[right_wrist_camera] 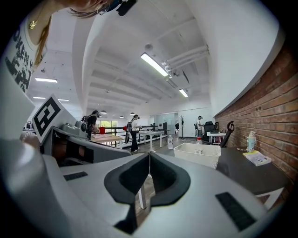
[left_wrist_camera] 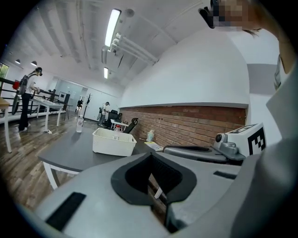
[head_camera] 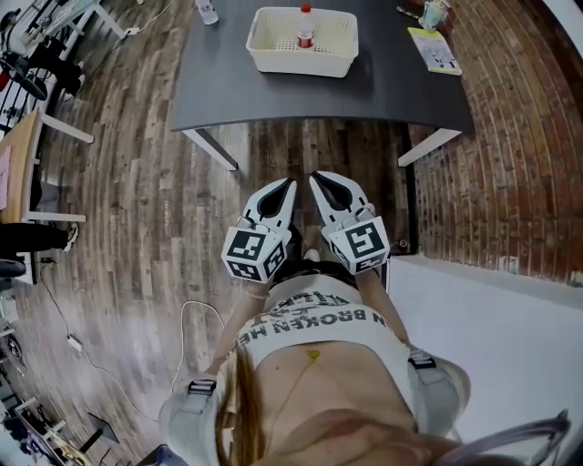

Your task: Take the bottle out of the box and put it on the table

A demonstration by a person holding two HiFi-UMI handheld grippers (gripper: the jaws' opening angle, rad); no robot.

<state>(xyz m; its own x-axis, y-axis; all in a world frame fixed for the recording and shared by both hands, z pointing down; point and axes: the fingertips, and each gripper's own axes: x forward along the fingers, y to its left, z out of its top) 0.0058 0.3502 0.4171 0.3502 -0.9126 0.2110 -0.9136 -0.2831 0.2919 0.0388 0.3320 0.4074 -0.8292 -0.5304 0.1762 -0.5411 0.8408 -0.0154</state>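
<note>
In the right gripper view the box [right_wrist_camera: 197, 155] hides the bottle [right_wrist_camera: 199, 138] (only its top shows).

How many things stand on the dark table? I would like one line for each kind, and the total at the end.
white box: 1
clear bottles: 2, the second outside the box
booklet: 1
small pale container: 1
Total: 5
</note>
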